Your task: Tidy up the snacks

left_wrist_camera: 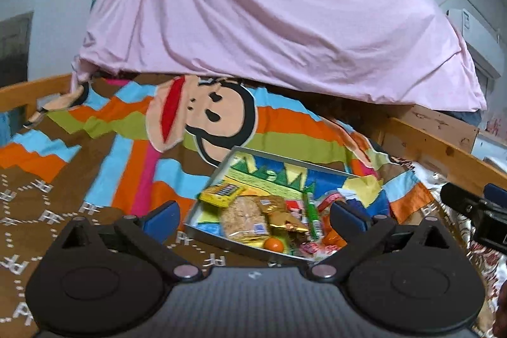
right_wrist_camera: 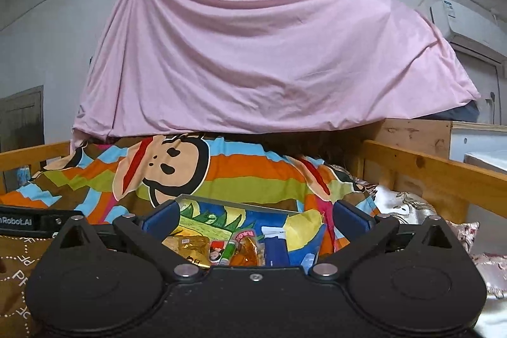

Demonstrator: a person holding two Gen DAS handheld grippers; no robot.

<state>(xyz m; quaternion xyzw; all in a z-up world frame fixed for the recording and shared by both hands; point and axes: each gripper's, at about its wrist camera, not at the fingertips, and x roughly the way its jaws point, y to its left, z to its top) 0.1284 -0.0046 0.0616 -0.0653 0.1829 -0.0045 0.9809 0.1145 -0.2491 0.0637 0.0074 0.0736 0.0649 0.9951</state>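
A shallow metal-rimmed tray [left_wrist_camera: 228, 243] lies on the bed with several snacks piled in it. Among them are a yellow packet [left_wrist_camera: 221, 194], a clear-wrapped oat bar [left_wrist_camera: 244, 217], a gold wrapper [left_wrist_camera: 282, 214], a green stick [left_wrist_camera: 312, 211] and a small orange ball [left_wrist_camera: 274, 244]. My left gripper [left_wrist_camera: 255, 216] hovers over the tray's near edge, open, with nothing pressed between its blue pads. In the right wrist view the tray [right_wrist_camera: 221, 201] sits just ahead. My right gripper [right_wrist_camera: 255, 219] is open above a gold packet [right_wrist_camera: 190, 246] and a blue packet [right_wrist_camera: 275, 249], apart from them.
A striped monkey-print blanket [left_wrist_camera: 126, 148] covers the bed. A pink sheet [left_wrist_camera: 269, 21] hangs behind it. Wooden bed rails [left_wrist_camera: 443, 151] [right_wrist_camera: 427, 170] run along the right. The other gripper shows at each view's edge [left_wrist_camera: 475, 211] [right_wrist_camera: 31, 220].
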